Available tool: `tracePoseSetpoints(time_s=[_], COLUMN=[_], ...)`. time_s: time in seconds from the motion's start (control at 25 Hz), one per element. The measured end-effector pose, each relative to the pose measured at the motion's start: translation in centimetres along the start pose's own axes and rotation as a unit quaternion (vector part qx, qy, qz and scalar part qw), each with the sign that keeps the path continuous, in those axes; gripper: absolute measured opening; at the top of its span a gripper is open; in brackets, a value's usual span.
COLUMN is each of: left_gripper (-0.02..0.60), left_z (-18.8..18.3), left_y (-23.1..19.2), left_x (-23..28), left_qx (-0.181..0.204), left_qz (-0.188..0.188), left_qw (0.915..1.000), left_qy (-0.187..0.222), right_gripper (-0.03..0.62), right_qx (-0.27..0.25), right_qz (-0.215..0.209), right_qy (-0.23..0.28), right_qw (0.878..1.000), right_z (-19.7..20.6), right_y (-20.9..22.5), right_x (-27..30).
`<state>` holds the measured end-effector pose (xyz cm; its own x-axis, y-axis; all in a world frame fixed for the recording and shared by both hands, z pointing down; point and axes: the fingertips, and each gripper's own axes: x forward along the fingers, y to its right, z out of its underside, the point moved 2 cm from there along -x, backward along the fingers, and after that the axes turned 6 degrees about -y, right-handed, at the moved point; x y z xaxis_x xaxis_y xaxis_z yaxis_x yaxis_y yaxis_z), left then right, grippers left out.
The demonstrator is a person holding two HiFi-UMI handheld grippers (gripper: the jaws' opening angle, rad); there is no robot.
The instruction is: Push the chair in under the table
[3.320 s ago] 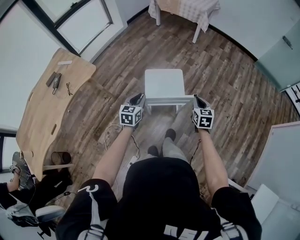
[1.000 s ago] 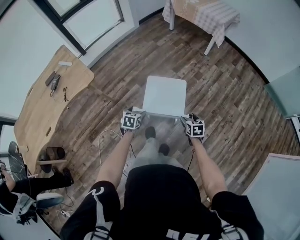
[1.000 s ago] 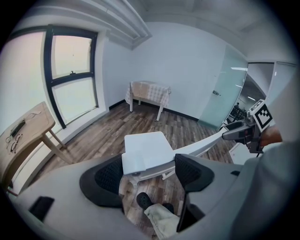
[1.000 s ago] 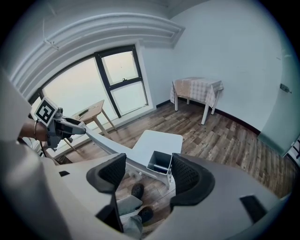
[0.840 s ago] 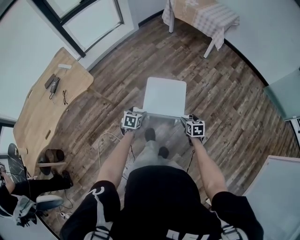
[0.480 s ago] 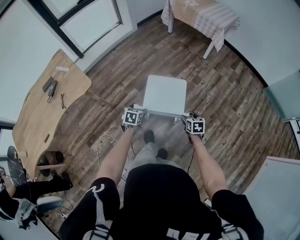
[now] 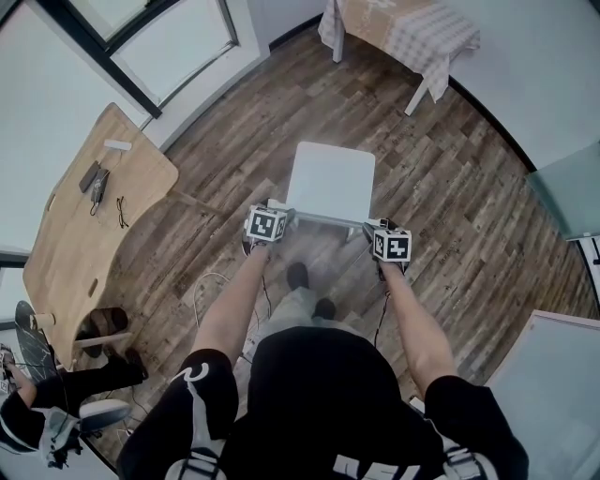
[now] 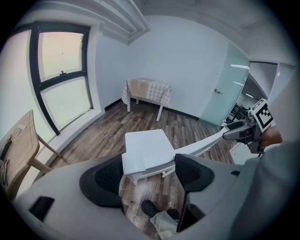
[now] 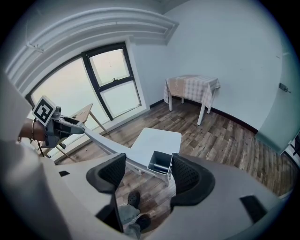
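Since a second ago the chair (image 7: 330, 183) sits farther forward; our left gripper (image 7: 278, 212) and right gripper (image 7: 375, 230) gape wide against its backrest (image 7: 323, 217).

Bare plank floor (image 7: 450, 178) lies open from the white chair (image 7: 330, 183) to the checked-cloth surface (image 7: 398, 28) at the far wall. A wooden surface (image 7: 89, 216) stands well apart on the left and a frosted glass door (image 7: 562, 183) on the right. The person's shoes (image 7: 298, 275) crowd the floor just behind the chair.
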<state>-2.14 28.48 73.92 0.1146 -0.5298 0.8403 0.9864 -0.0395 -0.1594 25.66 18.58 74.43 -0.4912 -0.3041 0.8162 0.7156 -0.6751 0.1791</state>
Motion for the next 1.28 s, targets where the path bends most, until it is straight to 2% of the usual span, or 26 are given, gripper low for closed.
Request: tracePoseSetpoints(time_s=[0.28,0.44,0.84,1.0,1.28], left_gripper=[0.344,0.345,0.345,0.347,0.347], left_z=[-2.5,-4.0,-7.6,-9.0,-10.7], left_y=[-1.4,-2.1,-5.0,-6.0,-7.0], left_x=[1.4,2.1,3.9,4.6,5.5], left_qx=[0.008,0.015,0.039,0.047,0.054], left_qz=[0.006,0.009,0.026,0.031,0.035], left_qw=[0.9999,0.9998,0.9988,0.9984,0.9977], left_qy=[-0.005,-0.006,-0.01,-0.01,-0.021], right_gripper=[0.324,0.324,0.325,0.324,0.325], right_qx=[0.018,0.02,0.042,0.043,0.054], right_qz=[0.002,0.025,0.04,0.061,0.075], right_qy=[-0.005,-0.006,-0.005,-0.004,-0.011], right_qw=[1.0,0.999,0.998,0.997,0.996], right_z=[-2.0,-3.6,-6.3,-7.9,-9.1], right_y=[0.6,1.0,0.7,0.6,0.8], right_x=[1.9,1.7,4.1,4.3,5.1])
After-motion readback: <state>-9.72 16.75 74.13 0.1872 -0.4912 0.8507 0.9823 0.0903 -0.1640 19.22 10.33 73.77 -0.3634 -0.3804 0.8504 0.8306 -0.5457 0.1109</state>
